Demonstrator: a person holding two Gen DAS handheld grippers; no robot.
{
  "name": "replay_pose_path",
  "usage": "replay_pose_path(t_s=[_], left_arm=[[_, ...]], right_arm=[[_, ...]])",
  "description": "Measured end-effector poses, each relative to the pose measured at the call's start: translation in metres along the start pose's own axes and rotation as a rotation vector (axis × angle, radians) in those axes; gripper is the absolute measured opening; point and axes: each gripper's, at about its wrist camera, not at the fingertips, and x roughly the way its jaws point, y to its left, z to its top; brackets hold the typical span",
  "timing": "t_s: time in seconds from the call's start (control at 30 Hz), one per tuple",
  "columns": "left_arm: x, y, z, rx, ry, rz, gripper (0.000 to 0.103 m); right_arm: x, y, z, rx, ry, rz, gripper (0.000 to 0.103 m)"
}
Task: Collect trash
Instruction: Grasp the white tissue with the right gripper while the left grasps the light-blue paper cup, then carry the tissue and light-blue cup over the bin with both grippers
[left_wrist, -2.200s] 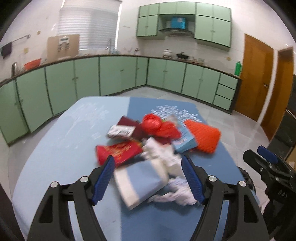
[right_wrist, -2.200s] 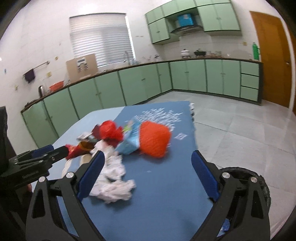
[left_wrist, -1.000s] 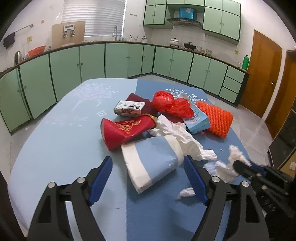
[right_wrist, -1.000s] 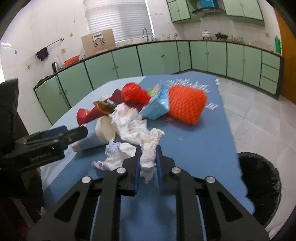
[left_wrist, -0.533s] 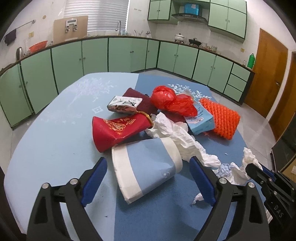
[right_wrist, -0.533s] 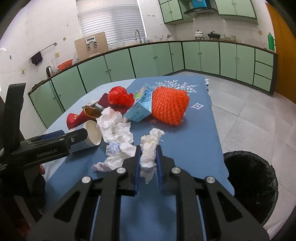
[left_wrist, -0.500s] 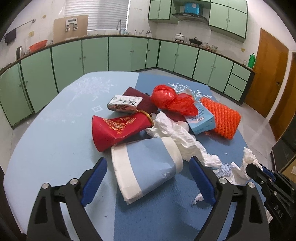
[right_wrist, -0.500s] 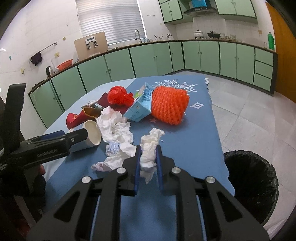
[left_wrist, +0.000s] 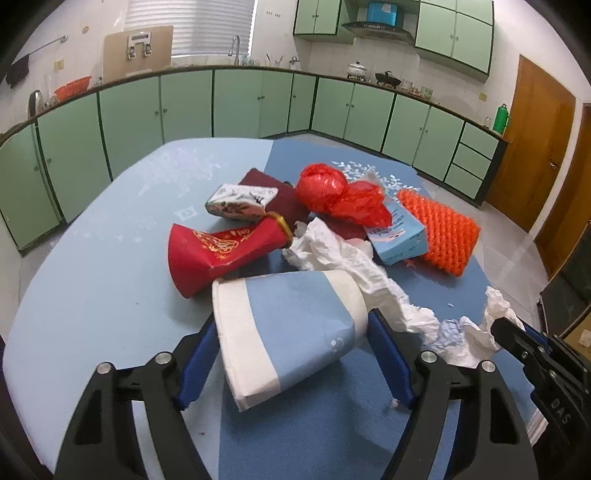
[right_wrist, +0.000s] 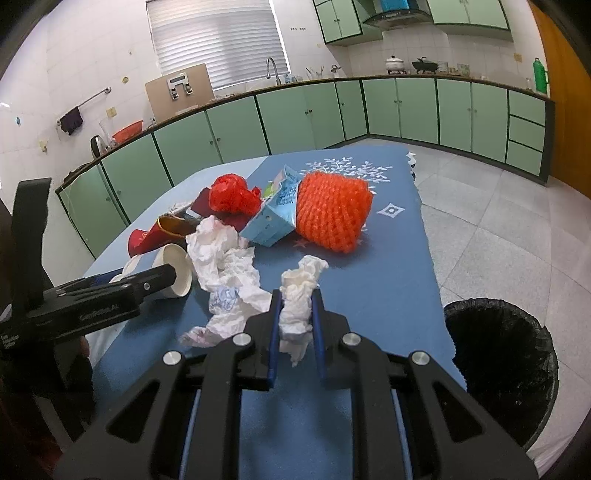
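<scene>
A pile of trash lies on the blue table (left_wrist: 92, 295). My left gripper (left_wrist: 291, 350) has its blue pads on both sides of a blue-and-white paper cup (left_wrist: 288, 332) lying on its side, closed onto it. My right gripper (right_wrist: 295, 325) is shut on a crumpled white tissue (right_wrist: 301, 291) and holds it a little above the table. More white tissue (right_wrist: 221, 258) lies beside it. A black-lined trash bin (right_wrist: 502, 365) stands on the floor to the right of the table.
The pile holds a red cone-shaped package (left_wrist: 221, 254), a red plastic bag (left_wrist: 340, 195), a light blue carton (left_wrist: 399, 236), an orange mesh sponge (left_wrist: 443, 232), a small printed box (left_wrist: 240, 199) and a dark red pad (left_wrist: 273, 184). Green cabinets line the walls.
My left gripper has moved forward and closed its pads around the paper cup. My right gripper still holds the tissue and has risen slightly.
</scene>
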Motion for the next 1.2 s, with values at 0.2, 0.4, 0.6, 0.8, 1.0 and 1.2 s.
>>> replay_pose_path(t_s=[0.2,0.4,0.6,0.8,1.0,1.2], left_arm=[[-0.020,-0.007,0.004,0.012,-0.036,-0.025,0.076],[-0.034,-0.017,0.008,0.037,-0.074,-0.058,0.075],[-0.042,-0.028,0.014,0.059,-0.098,-0.090,0.075],[-0.047,-0.047,0.019,0.091,-0.114,-0.130,0.075],[-0.048,-0.074,0.025,0.145,-0.128,-0.186,0.075],[-0.047,-0.113,0.032,0.216,-0.152,-0.268,0.075]], right_arm=[[-0.012,0.002,0.008,-0.004,-0.028,0.010,0.014],[-0.027,0.002,0.020,-0.013,-0.066,0.002,0.014],[-0.039,-0.003,0.029,-0.010,-0.098,-0.021,0.014],[-0.054,-0.016,0.035,0.011,-0.123,-0.056,0.014],[-0.071,-0.037,0.039,0.042,-0.152,-0.113,0.014],[-0.091,-0.066,0.041,0.078,-0.187,-0.186,0.014]])
